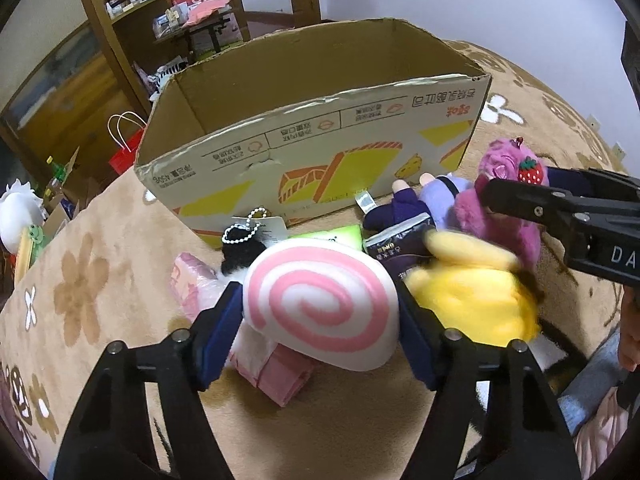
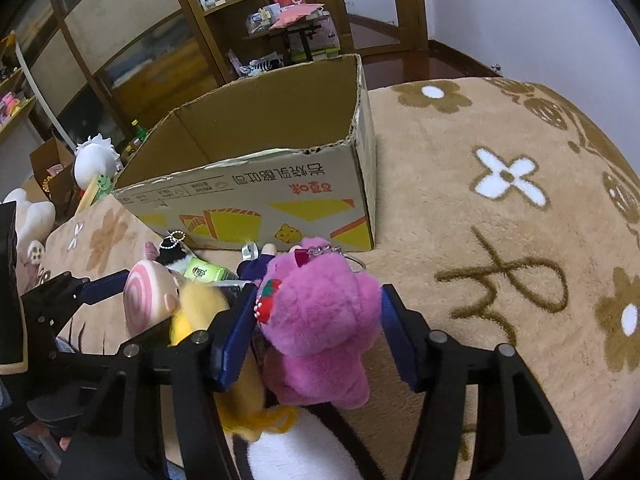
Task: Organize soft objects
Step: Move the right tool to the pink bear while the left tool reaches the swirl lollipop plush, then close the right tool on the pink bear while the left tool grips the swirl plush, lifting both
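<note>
The floral carpet (image 2: 500, 152) carries an open cardboard box (image 1: 316, 148), no toys visible inside it, standing just behind a heap of soft toys. In that heap, the pink-and-white swirl cushion (image 1: 324, 304) sits between the fingers of the left claw (image 1: 320, 312), which look closed against its sides, so it is gripped. The purple plush bear (image 2: 320, 332) with its strawberry charm lies between the fingers of the right claw (image 2: 318, 340); the left pad touches its fur, but a gap shows on the right, so this claw seems spread, not yet clenched. A yellow plush (image 1: 468, 296), blurred, lies between the two toys, touching both. Smaller still, a bead-chain keychain (image 1: 244, 232) rests beside the swirl cushion. The risk, as I judge it: lifting either toy may drag the yellow plush or snag the chain, and the bear may slip if grasped on loose fur.
</note>
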`<state>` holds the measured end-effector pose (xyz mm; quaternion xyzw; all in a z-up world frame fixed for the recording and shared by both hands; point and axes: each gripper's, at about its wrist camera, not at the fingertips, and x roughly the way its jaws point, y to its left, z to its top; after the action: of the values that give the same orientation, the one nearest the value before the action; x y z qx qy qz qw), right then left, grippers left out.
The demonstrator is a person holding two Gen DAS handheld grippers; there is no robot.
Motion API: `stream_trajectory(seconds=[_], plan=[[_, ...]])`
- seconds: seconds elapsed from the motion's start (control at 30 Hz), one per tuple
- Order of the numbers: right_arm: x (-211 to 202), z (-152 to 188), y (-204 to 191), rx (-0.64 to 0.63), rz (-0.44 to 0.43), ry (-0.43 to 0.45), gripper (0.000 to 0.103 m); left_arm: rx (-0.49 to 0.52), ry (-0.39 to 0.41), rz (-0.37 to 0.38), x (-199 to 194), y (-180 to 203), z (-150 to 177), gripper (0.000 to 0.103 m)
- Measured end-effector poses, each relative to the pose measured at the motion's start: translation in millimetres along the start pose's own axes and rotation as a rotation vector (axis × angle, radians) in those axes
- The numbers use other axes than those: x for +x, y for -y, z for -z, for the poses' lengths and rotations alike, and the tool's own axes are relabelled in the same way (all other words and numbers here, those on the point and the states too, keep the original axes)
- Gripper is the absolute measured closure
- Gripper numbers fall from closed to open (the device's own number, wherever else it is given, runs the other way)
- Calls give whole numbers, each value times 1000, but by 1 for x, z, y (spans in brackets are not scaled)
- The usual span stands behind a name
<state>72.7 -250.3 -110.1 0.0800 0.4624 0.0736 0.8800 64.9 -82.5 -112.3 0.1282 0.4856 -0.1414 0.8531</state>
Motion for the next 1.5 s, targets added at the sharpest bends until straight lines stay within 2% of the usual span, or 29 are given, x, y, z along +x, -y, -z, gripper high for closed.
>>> stream_trajectory(seconds=[0.3,0.43,0.6,0.8,0.93,1.07,1.23,1.5], plan=[[-6,-1,0,-5,22,27,40,-15,25,-3,-7,-3,1,42],[-13,-4,3,6,23,49,40,-30,48,-19,-13,-7,1,50],[-23,-7,2,-6,30,89,40,-60,75,-11,-21,-11,1,52],[-37,-10,2,-1,34,146,40,-83,149,-43,-39,-14,1,52],[-52,-13,2,-1,34,208,40,-95,234,-108,-55,-17,0,52],[-70,-13,-3,-19,21,290,40,-108,272,-110,-65,-20,-3,52],[-94,-15,-12,-56,20,397,40,-107,356,-118,-84,-21,-8,52],[-114,-23,-22,-84,10,490,40,-120,466,-130,-112,-33,-23,52]])
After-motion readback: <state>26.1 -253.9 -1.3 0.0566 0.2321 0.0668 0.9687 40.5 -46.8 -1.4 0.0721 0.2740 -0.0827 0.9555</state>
